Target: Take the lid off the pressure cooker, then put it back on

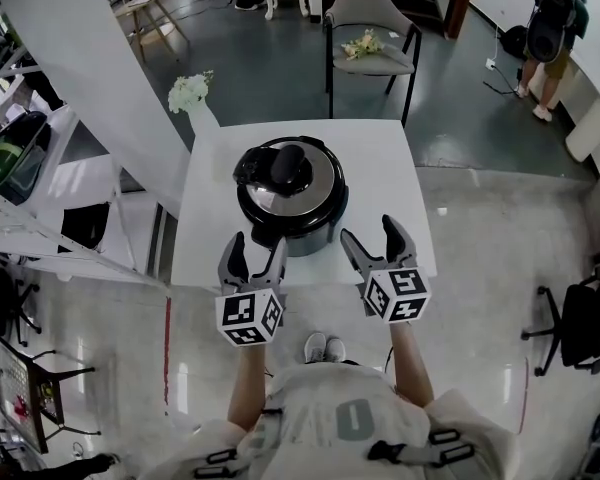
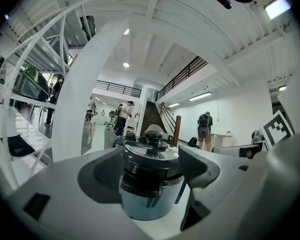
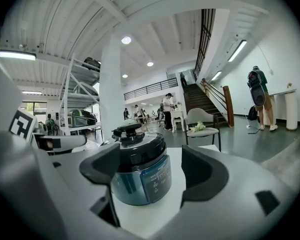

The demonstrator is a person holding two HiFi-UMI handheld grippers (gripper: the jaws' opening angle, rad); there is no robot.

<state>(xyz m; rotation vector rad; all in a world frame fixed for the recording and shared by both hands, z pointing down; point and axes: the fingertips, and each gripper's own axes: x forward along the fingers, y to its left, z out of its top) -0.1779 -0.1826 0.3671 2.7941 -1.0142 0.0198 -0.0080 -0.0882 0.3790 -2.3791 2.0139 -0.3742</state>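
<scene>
**A:** Where is the pressure cooker (image 1: 291,200)?

**B:** It stands upright near the middle of the white table (image 1: 380,158), a little toward your near edge. Its lid (image 1: 288,171) is seated on top, with the black handle facing up.

**A:** And how does it lie relative to my grippers?

**B:** It's just beyond both of them. Your left gripper (image 1: 257,251) is at the cooker's near left side, with its tips close to the base. In the left gripper view the pot shows framed between the two jaws but farther off, and neither pad presses on it. Your right gripper (image 1: 372,233) is at the near right, a little apart from the pot's wall. That gripper's view looks at the blue panel on the cooker's side.

**A:** What are the jaws doing?

**B:** Both pairs are spread wide and grip nothing.

**A:** What else is around?

**B:** A grey chair (image 1: 372,28) with flowers on its seat stands past the table's far edge. A person (image 1: 552,28) stands at the far right.
</scene>
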